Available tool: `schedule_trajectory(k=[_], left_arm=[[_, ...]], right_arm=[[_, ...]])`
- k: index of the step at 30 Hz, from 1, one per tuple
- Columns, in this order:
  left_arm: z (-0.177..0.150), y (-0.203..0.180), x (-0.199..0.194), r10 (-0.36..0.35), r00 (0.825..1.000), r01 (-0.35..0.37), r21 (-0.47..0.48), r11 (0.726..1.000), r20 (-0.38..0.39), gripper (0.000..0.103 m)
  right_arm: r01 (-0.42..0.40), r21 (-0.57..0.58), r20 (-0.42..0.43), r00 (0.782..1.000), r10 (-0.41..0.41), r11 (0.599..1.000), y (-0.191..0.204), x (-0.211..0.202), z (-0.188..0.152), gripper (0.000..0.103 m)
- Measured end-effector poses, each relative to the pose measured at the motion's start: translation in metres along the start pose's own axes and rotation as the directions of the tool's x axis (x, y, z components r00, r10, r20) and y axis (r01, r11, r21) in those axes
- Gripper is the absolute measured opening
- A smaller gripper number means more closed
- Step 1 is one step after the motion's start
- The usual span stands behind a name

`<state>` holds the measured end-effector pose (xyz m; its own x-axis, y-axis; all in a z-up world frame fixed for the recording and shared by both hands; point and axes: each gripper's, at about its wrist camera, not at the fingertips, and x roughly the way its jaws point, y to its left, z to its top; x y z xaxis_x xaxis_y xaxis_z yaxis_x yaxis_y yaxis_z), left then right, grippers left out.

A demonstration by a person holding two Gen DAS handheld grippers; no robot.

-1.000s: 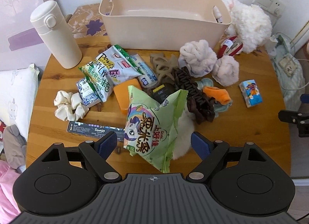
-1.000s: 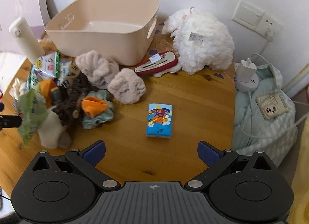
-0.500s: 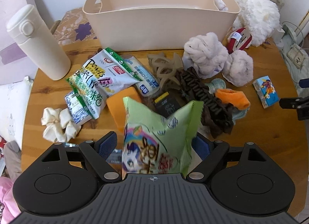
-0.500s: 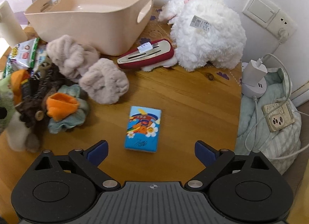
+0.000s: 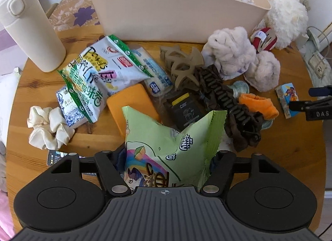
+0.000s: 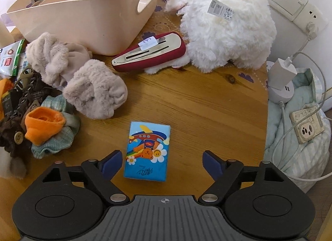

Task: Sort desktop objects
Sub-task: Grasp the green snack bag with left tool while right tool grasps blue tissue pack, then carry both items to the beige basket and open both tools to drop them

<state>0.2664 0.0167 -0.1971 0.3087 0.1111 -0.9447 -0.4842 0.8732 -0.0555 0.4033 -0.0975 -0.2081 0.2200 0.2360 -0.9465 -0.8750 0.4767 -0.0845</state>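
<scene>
My left gripper [image 5: 166,159] has its jaws around a green snack bag [image 5: 170,147], which fills the gap between them; the fingertips are hidden behind the bag. A beige plastic bin [image 5: 176,6] stands at the back of the round wooden table [image 6: 197,103]. My right gripper [image 6: 161,161] is open, with a small blue cartoon tissue pack [image 6: 148,150] lying on the table between its fingers, nearer the left finger. The right gripper also shows at the right edge of the left wrist view [image 5: 311,103].
Snack packets [image 5: 99,74], an orange block [image 5: 130,103], hair claws [image 5: 182,66], fluffy scrunchies [image 6: 93,93], a white scrunchie [image 5: 47,130] and a cream flask [image 5: 29,27] crowd the table. A red hair clip [image 6: 149,54] and a white plush toy [image 6: 226,33] lie by the bin. Chargers and cables hang right.
My left gripper moved forward over the green snack bag and its jaws narrowed around it. My right gripper moved forward and down until the blue tissue pack lay between its fingers.
</scene>
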Motion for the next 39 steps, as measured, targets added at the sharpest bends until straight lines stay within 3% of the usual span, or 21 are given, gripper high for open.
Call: schedule_trajectory(k=[5,9,13,23,27,39], left_arm=[[-0.004,0.004,-0.002,-0.025,1.000,0.025,-0.004,1.000,0.001,0.066],[-0.008,0.006,-0.006,-0.030,1.000,0.030,0.007,1.000,0.003,0.062],[-0.012,0.010,-0.011,-0.032,0.999,0.032,0.022,0.999,0.004,0.060],[-0.008,0.022,-0.033,-0.038,0.998,0.038,0.004,0.999,0.042,0.059],[0.000,0.025,-0.047,-0.029,0.995,0.028,0.012,1.000,0.099,0.059],[0.059,0.018,-0.094,-0.037,0.970,0.018,0.084,0.996,0.239,0.059]], right_arm=[[-0.008,0.017,-0.002,1.000,0.008,1.000,0.003,0.004,0.001,0.072],[-0.019,0.044,-0.017,1.000,0.019,0.999,0.002,0.007,0.000,0.051],[-0.027,0.075,-0.016,0.999,0.029,0.997,0.003,0.008,-0.001,0.045],[-0.056,0.122,0.018,0.998,0.054,0.991,0.005,-0.008,-0.003,0.043],[-0.069,0.133,0.063,0.996,0.061,0.989,0.003,-0.028,0.001,0.043],[-0.118,0.084,0.234,0.968,0.096,0.989,-0.002,-0.106,0.047,0.043]])
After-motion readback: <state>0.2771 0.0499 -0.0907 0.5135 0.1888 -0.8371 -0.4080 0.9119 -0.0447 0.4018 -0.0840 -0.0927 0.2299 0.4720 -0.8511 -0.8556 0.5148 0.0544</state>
